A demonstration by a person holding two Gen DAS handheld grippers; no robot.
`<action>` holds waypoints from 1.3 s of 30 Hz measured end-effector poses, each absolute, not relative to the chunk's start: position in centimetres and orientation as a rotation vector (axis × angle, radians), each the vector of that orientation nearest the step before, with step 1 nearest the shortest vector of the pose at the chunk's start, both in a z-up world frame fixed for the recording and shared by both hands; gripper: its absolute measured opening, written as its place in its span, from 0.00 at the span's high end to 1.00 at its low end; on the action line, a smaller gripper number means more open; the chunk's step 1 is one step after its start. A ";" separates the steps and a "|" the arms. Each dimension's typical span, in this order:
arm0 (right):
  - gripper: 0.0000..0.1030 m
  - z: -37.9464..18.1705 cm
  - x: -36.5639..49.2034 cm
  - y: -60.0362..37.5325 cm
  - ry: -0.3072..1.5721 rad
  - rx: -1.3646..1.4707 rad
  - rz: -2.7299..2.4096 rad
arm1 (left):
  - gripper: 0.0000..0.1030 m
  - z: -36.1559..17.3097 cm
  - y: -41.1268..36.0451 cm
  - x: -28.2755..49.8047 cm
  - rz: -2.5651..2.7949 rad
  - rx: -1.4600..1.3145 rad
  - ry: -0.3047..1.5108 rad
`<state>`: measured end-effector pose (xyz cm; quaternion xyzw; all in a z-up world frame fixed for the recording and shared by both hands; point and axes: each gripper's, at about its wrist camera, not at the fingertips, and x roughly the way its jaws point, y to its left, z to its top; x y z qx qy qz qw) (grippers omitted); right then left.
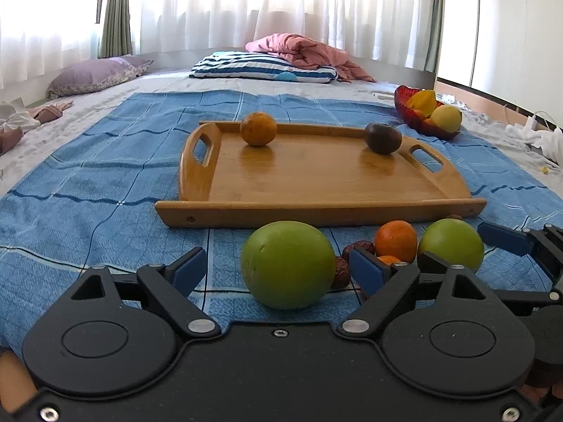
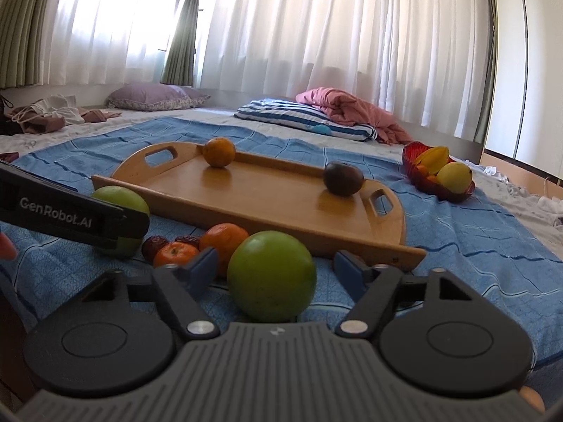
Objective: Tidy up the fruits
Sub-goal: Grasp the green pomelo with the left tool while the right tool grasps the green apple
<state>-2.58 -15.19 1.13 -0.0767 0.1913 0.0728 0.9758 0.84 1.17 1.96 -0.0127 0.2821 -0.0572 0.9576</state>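
Observation:
A wooden tray [image 1: 316,183] [image 2: 267,197] lies on the blue cloth, holding an orange [image 1: 258,129] [image 2: 219,152] and a dark purple fruit [image 1: 383,138] [image 2: 343,178]. In front of it lie two green apples, small oranges [image 1: 396,241] [image 2: 225,241] and red dates [image 1: 359,248] [image 2: 155,244]. My left gripper [image 1: 278,269] is open around the left green apple [image 1: 286,263], jaws apart from it. My right gripper [image 2: 274,269] is open around the right green apple [image 2: 271,276], also seen in the left wrist view [image 1: 452,244].
A red bowl [image 1: 410,112] [image 2: 413,165] with yellow fruits stands at the back right. A striped pillow [image 1: 260,66], a pink blanket [image 1: 302,49] and a purple pillow [image 1: 88,75] lie beyond. Clothes lie at both sides.

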 end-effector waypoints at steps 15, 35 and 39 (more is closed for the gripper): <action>0.41 0.1 -1.2 -15.2 0.446 -0.122 0.164 | 0.42 1.0 1.0 1.9 -0.132 -0.059 0.611; 0.42 2.5 -0.8 -17.2 0.374 0.009 0.173 | 0.43 3.7 0.9 2.5 -0.094 -0.059 0.557; 0.42 3.5 -0.6 -17.3 0.340 0.005 0.155 | 0.43 4.6 1.1 3.0 -0.095 -0.050 0.535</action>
